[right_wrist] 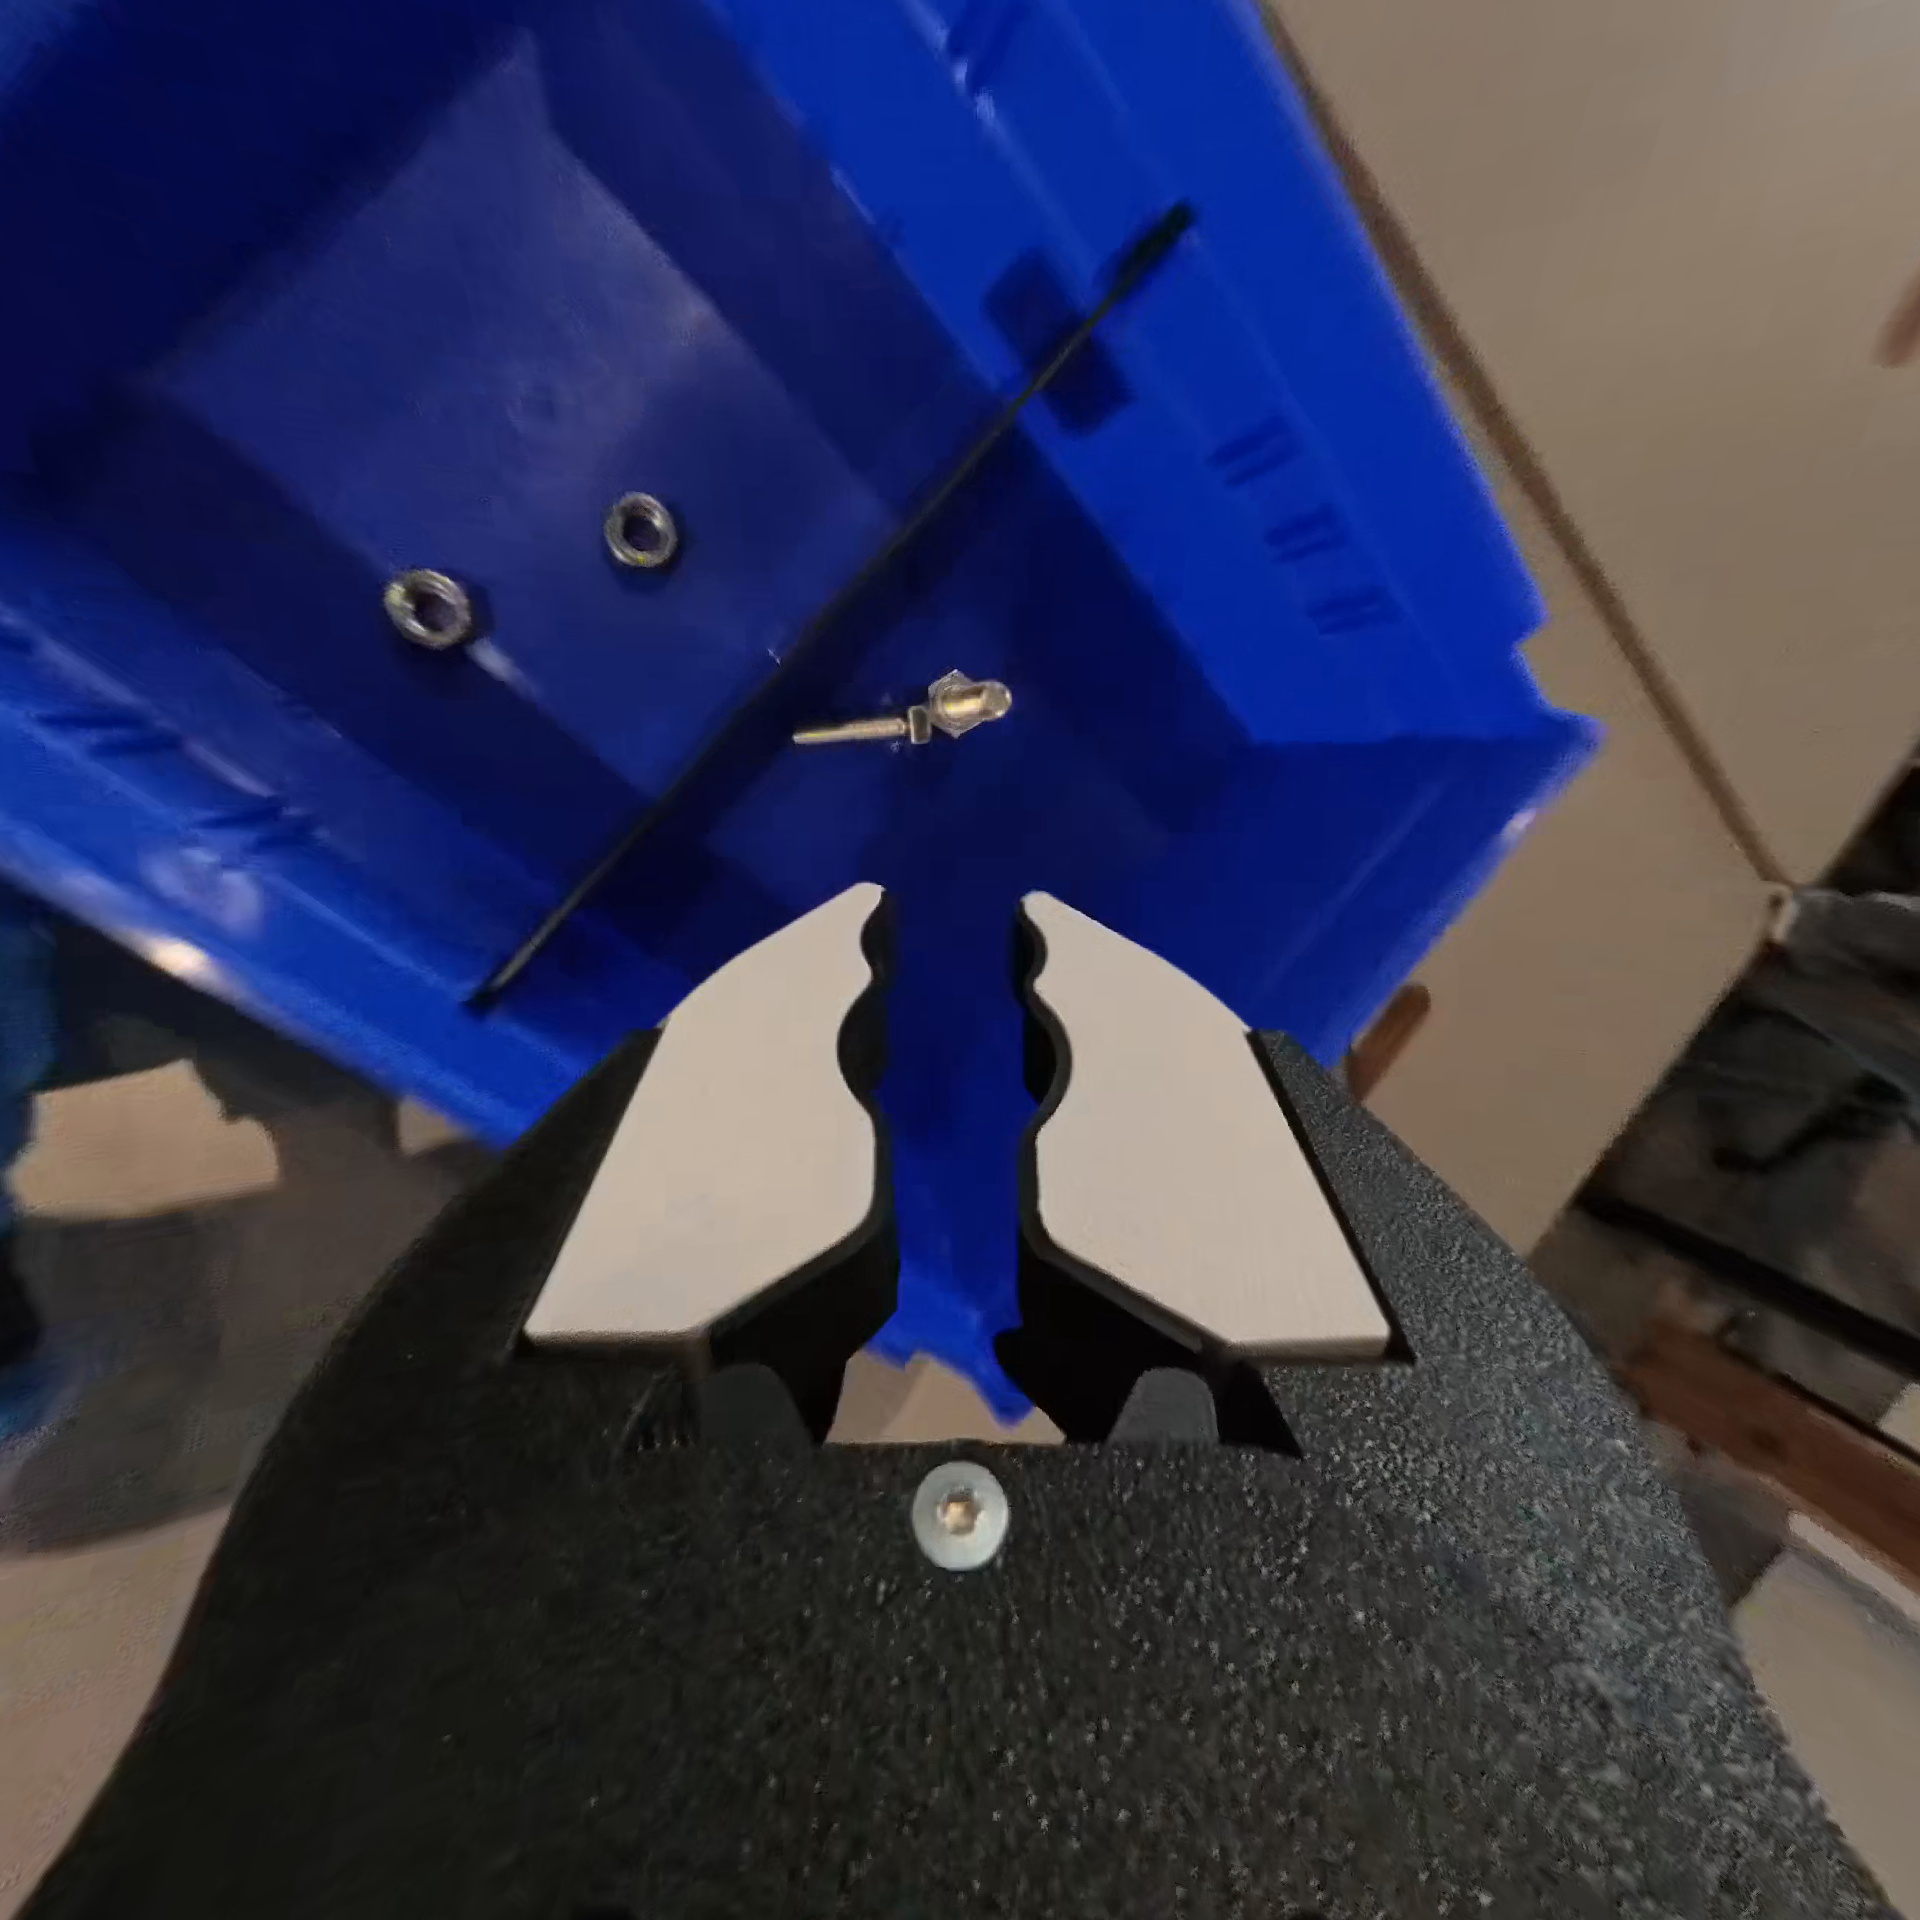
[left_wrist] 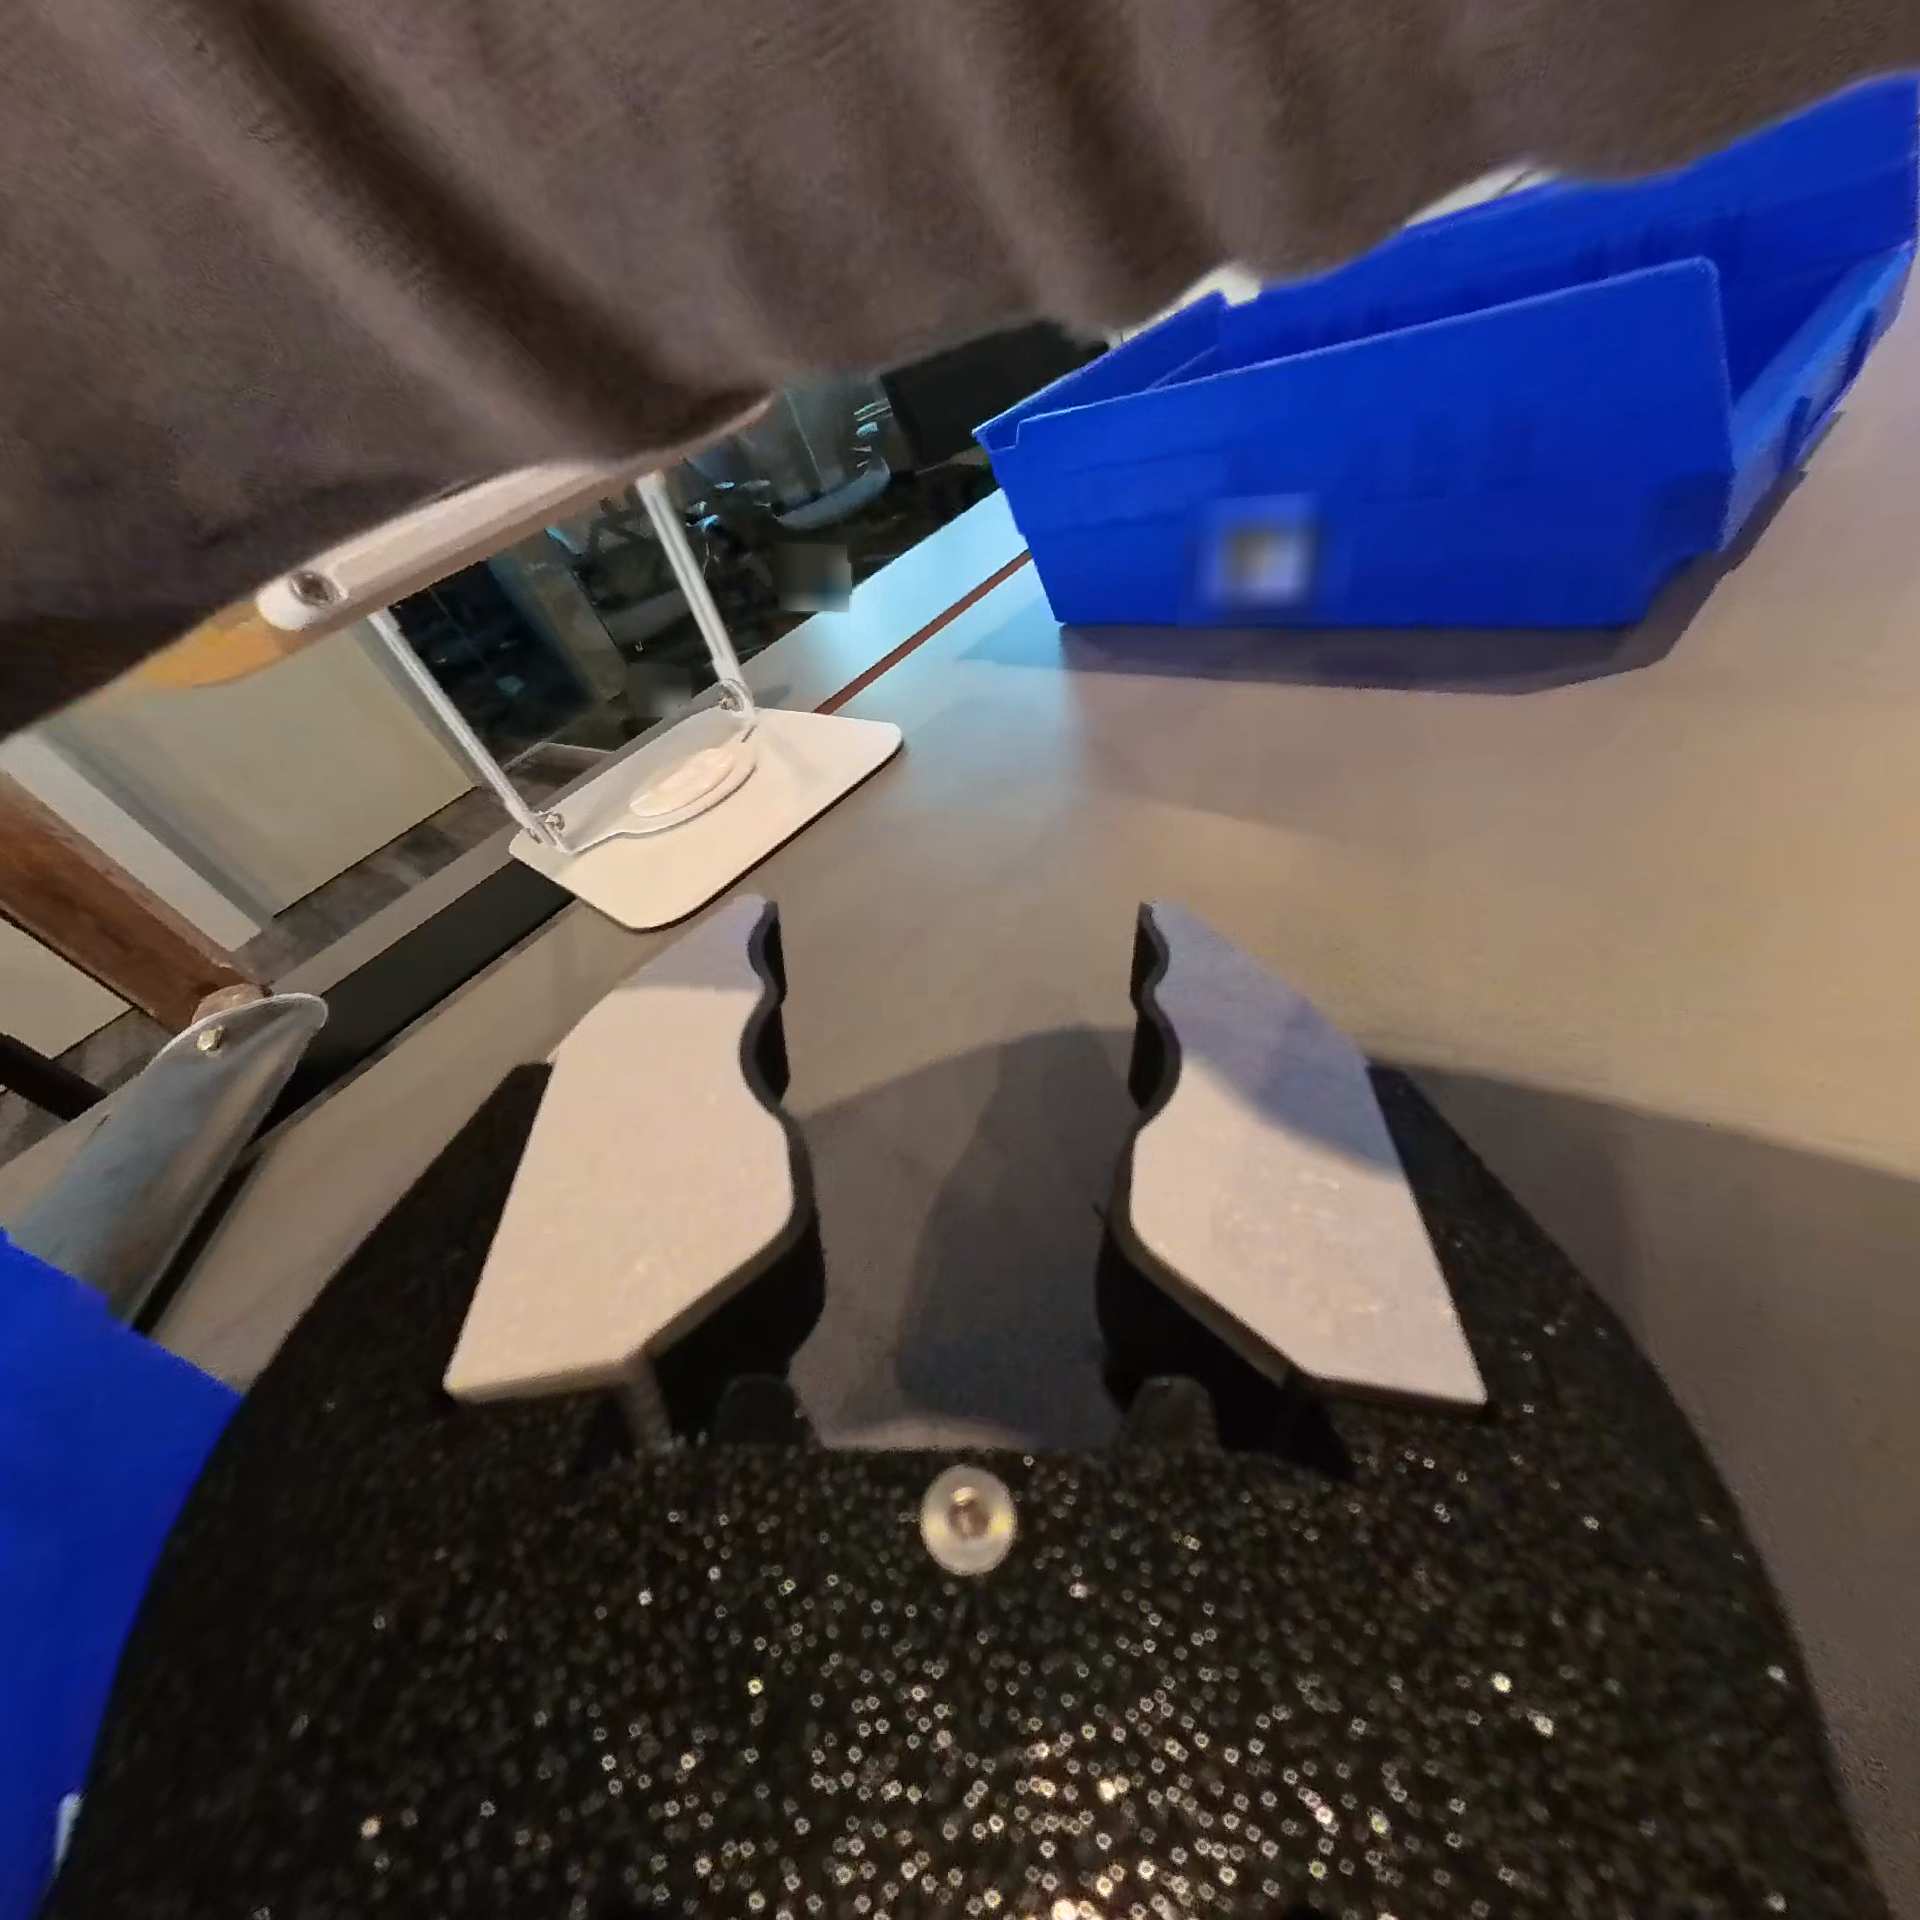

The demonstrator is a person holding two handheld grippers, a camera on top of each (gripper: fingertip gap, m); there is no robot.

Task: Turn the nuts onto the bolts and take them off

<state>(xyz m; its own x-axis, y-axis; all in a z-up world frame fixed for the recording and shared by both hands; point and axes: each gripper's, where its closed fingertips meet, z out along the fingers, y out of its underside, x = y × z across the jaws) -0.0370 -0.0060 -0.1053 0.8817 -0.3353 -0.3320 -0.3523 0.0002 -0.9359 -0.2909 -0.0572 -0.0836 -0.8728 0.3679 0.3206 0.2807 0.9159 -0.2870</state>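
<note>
In the right wrist view a blue bin has a thin black divider. Two loose metal nuts lie in the far compartment. A small bolt with a nut on it lies in the near compartment, just past the divider. My right gripper hovers over the bin's near part, its jaws a narrow gap apart and empty. In the left wrist view my left gripper is open and empty, low over the grey table. The blue bin stands ahead to its right.
A white stand with a flat base stands ahead left of the left gripper near the table edge. Dark grey cloth fills the top of that view. A metal bracket and a blue thing sit at the left. My right tips are roughly 8 centimeters from the blue thing.
</note>
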